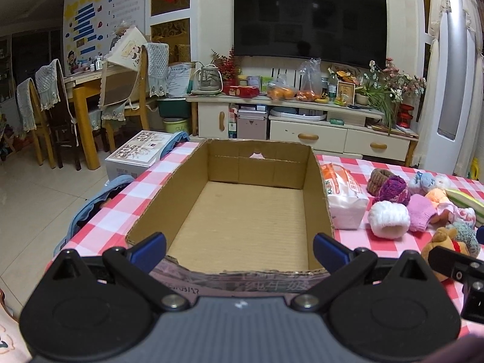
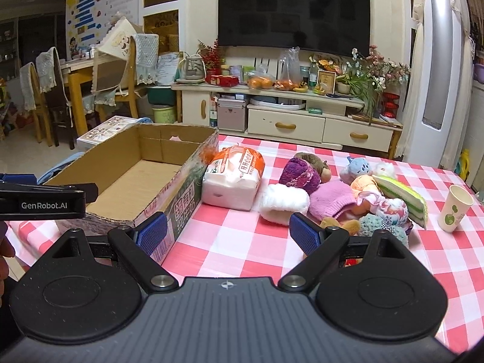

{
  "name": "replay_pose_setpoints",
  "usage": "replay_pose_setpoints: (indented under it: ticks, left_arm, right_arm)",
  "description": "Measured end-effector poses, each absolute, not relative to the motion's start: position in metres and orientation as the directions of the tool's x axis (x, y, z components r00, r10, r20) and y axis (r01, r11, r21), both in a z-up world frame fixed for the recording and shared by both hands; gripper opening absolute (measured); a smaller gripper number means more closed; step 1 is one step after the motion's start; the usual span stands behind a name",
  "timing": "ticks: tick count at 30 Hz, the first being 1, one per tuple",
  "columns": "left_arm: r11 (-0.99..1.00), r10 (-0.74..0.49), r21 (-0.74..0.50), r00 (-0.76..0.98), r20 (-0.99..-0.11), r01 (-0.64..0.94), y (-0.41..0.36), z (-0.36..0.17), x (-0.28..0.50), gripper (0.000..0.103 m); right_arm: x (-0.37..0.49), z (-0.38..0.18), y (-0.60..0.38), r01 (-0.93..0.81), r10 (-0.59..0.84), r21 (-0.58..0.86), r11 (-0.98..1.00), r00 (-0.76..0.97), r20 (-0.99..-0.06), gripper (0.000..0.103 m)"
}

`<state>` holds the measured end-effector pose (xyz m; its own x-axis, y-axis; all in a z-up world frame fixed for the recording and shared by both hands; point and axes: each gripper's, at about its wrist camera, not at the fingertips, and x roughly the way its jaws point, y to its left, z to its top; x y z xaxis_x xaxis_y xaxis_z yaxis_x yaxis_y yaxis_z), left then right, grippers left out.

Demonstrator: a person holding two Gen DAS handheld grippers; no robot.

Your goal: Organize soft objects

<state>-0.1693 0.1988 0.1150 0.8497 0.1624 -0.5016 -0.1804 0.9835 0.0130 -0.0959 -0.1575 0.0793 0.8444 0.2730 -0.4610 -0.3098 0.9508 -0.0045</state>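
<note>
You are at the start: the cardboard box (image 1: 245,211) straight ahead of your left gripper (image 1: 239,249) holds nothing. Both grippers gape, empty. The soft toys (image 2: 348,193) lie just ahead-right of your right gripper (image 2: 227,232); next, reach forward and close on the white knit piece (image 2: 282,202).

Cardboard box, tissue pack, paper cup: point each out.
cardboard box (image 1: 242,220), left wrist view, bare inner floor.
tissue pack (image 2: 233,178), right wrist view, top wrapper.
paper cup (image 2: 455,211), right wrist view, side wall.
</note>
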Motion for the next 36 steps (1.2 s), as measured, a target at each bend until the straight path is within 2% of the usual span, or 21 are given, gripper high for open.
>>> replay_pose_setpoints:
  ticks: [10,21,31,36]
  left_arm:
    - [0.986,0.15,0.017,0.852,-0.502,-0.164,0.192,0.114,-0.169,0.103]
    - [0.996,0.084,0.022,0.873,-0.48,-0.083,0.166,0.114,-0.168,0.103]
    - [0.994,-0.096,-0.005,0.869,-0.485,0.107,0.122,0.107,-0.162,0.103]
    - [0.971,-0.196,0.017,0.836,-0.513,0.238,0.089,0.091,-0.155,0.103]
  right_arm:
    - [-0.09,0.081,-0.147,-0.277,0.238,-0.026,0.961,0.866,-0.44,0.103]
    - [-0.1,0.078,-0.178,-0.128,0.129,0.029,0.991,0.907,-0.4,0.103]
    - [-0.112,0.073,-0.225,0.02,0.013,0.078,0.997,0.917,-0.399,0.103]
    - [-0.119,0.068,-0.255,0.057,0.021,0.178,0.982,0.912,-0.409,0.103]
